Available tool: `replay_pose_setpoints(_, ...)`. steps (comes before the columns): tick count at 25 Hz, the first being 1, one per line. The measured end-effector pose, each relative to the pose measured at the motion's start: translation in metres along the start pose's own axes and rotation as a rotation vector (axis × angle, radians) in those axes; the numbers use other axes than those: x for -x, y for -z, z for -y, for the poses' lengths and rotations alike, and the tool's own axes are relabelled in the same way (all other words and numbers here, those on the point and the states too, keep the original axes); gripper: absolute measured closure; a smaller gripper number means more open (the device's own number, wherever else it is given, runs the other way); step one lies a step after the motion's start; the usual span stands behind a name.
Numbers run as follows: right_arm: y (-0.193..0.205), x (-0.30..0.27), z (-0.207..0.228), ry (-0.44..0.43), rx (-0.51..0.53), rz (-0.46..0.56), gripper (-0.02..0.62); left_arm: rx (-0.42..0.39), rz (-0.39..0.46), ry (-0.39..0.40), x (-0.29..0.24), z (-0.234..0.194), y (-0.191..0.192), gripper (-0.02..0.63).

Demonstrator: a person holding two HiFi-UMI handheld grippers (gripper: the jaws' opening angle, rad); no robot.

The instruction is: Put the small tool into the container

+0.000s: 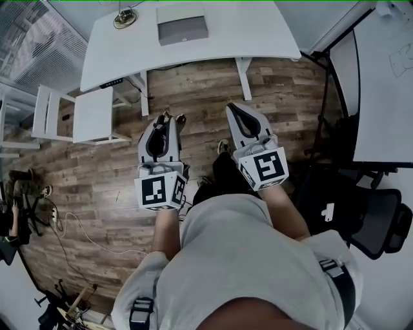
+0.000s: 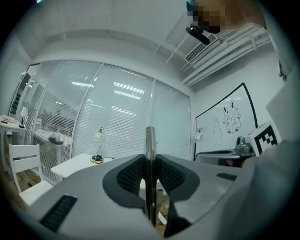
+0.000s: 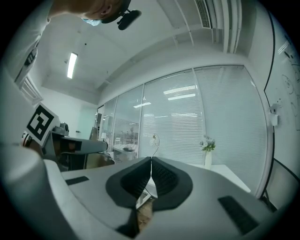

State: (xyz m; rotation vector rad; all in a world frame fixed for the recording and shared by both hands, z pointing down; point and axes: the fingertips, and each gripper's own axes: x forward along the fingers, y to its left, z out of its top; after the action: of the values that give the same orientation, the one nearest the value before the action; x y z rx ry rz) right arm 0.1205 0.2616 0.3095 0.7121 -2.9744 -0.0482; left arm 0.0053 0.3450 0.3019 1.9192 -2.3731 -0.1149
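No legible text (whiteboard (image 2: 220,110): doodles only).

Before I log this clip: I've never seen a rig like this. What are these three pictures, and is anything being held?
There is no robot here. A person holds a two-jaw gripper in each hand, and the cubes with square markers are part of those grippers.

The head view comes from a camera on the person's head, looking steeply down. It shows both grippers over a wooden floor. Ahead is a white desk with a grey box, possibly the container, and a small lamp on it.

The other two pictures come from cameras riding on each gripper, looking along its jaws. The left gripper is shut on a slim metal tool. The right gripper has its jaws together with nothing between them.
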Motion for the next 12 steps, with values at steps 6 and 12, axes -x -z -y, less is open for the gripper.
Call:
replay_pose_setpoints(6,0.011,-0.055,0.032,-0.024,-0.061,0.003,0.569,-0.019,0.01,0.027,-0.05,-0.014,-0.004,0.514)
replay_pose_setpoints(12,0.003,-0.122,0.091,-0.036,-0.09,0.023,0.569,-0.061,-0.001,0.022,-0.13,-0.028,-0.013,0.514)
